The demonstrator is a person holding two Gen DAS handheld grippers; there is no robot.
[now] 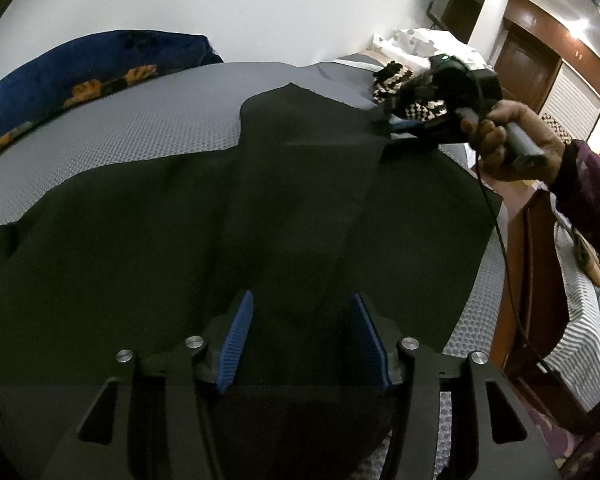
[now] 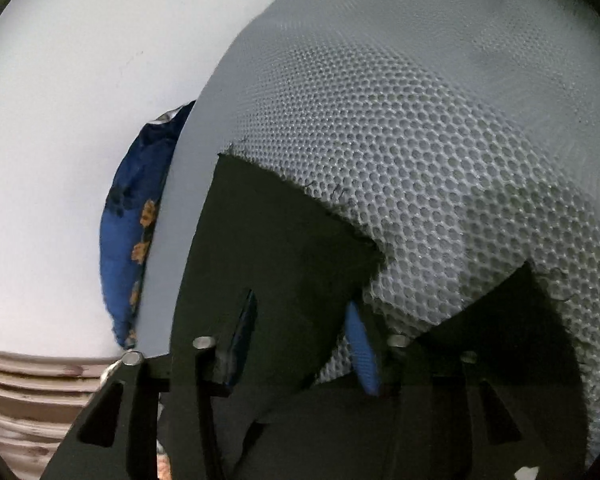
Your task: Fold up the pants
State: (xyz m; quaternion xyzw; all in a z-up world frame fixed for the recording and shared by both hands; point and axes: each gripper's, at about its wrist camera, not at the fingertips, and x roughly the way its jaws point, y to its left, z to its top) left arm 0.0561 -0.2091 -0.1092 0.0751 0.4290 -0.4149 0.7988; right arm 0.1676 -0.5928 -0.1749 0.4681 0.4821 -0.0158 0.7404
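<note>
at the bottom of the frame, the left hand-held gripper (image 1: 304,340) gapes wide over the black pants (image 1: 220,220) spread on the bed (image 1: 140,120). the right hand-held gripper (image 2: 300,340), equally wide, straddles a hem corner. first fold pending; next, pinch both.

left tool (image 1: 304,340): black frame, blue ribbed pads | silver screws | purple sleeve (image 1: 588,196)

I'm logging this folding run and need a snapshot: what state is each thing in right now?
Black fabric pants: spread on the bed, not yet fully folded.
Left gripper: open, over the pants, holding nothing.
Right gripper: open, at a pants corner.
Grey honeycomb-mesh bed cover: flat, partly covered by the pants.
Blue floral pillow: lying against the wall.
</note>
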